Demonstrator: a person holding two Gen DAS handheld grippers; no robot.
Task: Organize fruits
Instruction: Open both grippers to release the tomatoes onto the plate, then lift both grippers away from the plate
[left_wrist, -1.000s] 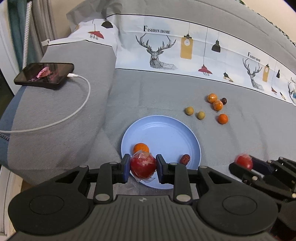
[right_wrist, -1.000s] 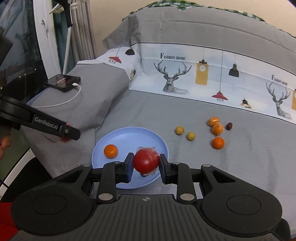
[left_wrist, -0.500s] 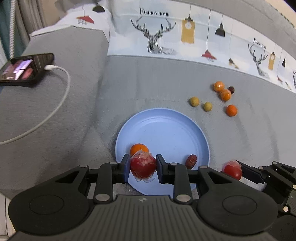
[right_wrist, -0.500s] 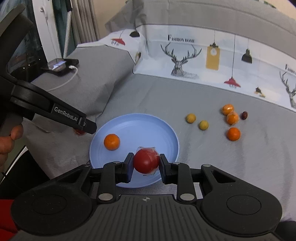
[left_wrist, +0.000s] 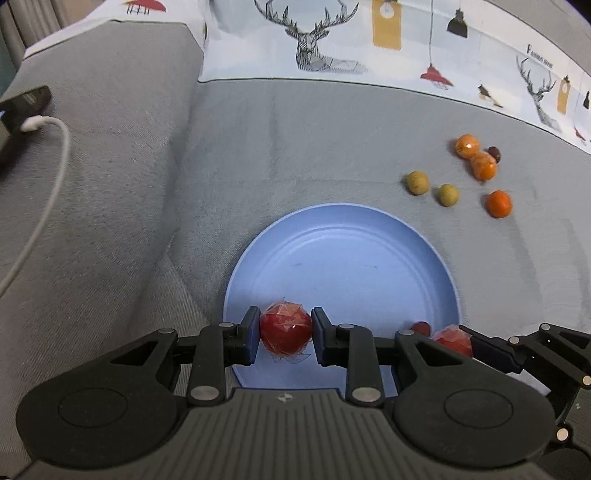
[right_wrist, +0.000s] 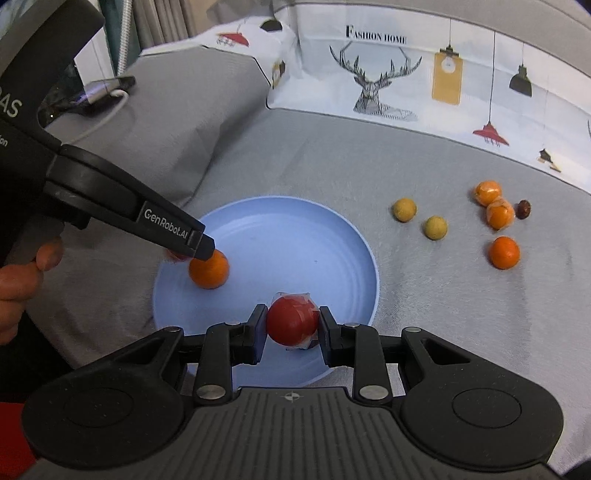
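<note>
Your left gripper (left_wrist: 285, 334) pinches a wrapped red fruit (left_wrist: 284, 330) over the blue plate (left_wrist: 343, 258) near its left rim, beside an orange (right_wrist: 208, 268). Your right gripper (right_wrist: 292, 325) clamps another wrapped red fruit (right_wrist: 292, 320) over the plate's near edge. Film looks slippery, fruit probably soft: grip mid-body, lightly.

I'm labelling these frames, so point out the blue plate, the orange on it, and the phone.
blue plate (right_wrist: 295, 236), right wrist view, bare centre.
orange (right_wrist: 210, 271), right wrist view, front face.
phone (left_wrist: 26, 107), left wrist view, near edge.
</note>
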